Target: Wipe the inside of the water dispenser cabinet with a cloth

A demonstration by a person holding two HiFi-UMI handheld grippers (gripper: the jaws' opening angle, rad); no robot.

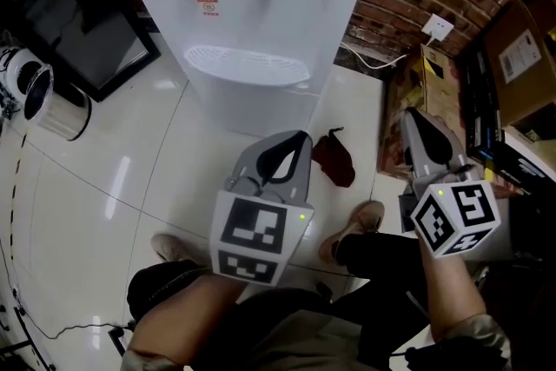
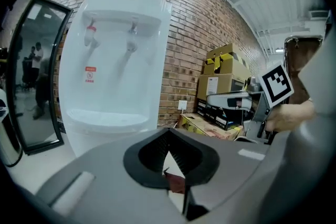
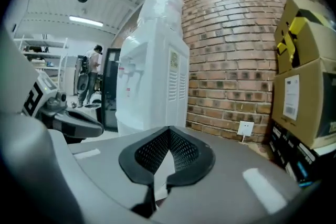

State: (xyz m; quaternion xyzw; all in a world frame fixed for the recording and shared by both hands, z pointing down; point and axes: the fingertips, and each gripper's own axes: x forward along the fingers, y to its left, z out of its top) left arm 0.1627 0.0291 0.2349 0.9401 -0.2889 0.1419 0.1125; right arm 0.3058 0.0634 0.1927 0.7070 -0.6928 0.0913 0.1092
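The white water dispenser (image 1: 261,30) stands against the brick wall, with red and blue taps over a drip tray; it also shows as the dispenser (image 2: 115,60) and the dispenser (image 3: 152,71). Its lower cabinet is hidden from above. A dark red cloth (image 1: 334,159) lies crumpled on the floor in front of it, and a bit of the cloth (image 2: 176,182) shows through the gap under the left jaws. My left gripper (image 1: 301,136) hangs shut and empty just left of the cloth. My right gripper (image 1: 410,119) is raised to the right, shut, holding nothing.
Cardboard boxes (image 1: 521,56) are stacked at the right, by a wall socket (image 1: 439,28) with a white cord. A black-framed glass panel (image 1: 95,39) and a round white bin (image 1: 39,96) stand at the left. The person's shoes (image 1: 356,226) are on the tiled floor.
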